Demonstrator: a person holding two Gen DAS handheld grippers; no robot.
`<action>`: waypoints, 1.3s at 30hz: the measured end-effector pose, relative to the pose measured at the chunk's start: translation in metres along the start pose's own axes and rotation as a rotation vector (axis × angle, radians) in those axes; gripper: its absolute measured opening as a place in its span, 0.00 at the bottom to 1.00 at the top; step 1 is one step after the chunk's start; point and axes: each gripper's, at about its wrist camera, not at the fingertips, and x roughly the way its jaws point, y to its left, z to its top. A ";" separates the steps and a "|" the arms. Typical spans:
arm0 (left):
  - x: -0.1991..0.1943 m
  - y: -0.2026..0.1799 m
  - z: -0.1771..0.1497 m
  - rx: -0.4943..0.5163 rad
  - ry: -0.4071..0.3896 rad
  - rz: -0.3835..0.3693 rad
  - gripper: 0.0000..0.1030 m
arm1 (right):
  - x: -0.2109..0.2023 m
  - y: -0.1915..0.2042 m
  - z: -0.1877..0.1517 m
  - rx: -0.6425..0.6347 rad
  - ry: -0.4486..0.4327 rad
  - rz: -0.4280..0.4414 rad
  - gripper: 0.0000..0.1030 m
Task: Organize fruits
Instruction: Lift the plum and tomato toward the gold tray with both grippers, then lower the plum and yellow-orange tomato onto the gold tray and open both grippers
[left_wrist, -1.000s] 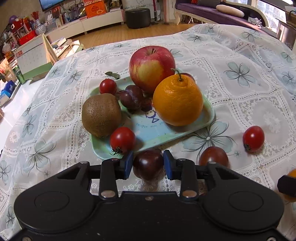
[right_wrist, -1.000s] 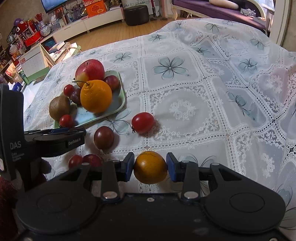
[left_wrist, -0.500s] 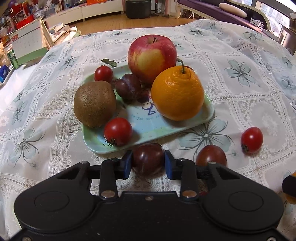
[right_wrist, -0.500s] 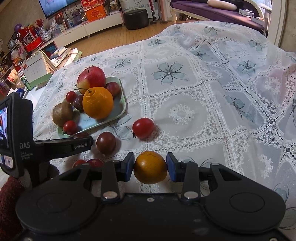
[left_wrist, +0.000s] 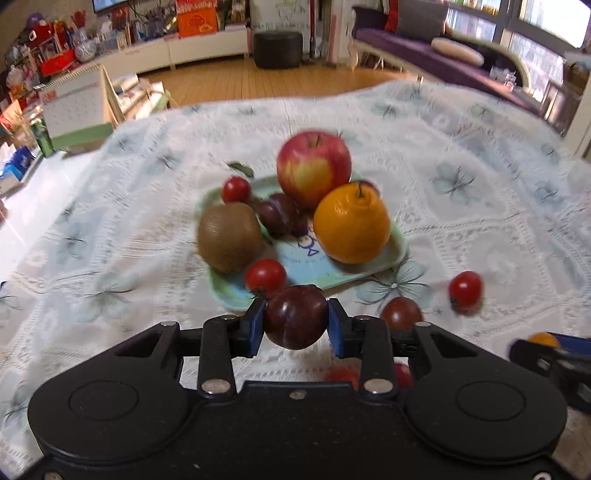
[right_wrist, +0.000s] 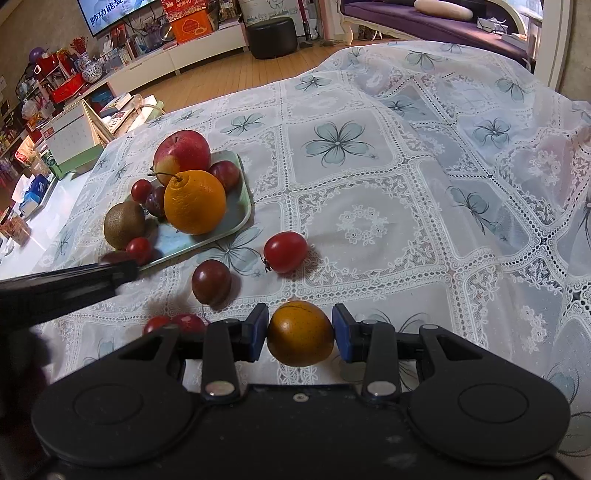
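A: Left gripper, what's in its fingers?
B: A dark plum, clamped, at the tray's six o'clock edge.
A: Right gripper?
B: Fingers clasp a small orange fruit over the table, at the tray's four o'clock.

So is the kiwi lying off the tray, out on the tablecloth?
No, the kiwi sits on the green tray, at its left edge beside the large orange.
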 end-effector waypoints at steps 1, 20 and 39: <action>-0.009 0.002 -0.003 0.001 0.005 0.010 0.42 | -0.001 -0.001 0.000 0.004 -0.001 0.002 0.38; -0.113 0.056 -0.128 -0.123 0.004 0.092 0.42 | -0.013 0.013 -0.011 -0.072 -0.058 -0.028 0.38; -0.106 0.058 -0.157 -0.146 0.062 0.104 0.42 | -0.100 0.075 -0.135 -0.278 0.127 0.158 0.38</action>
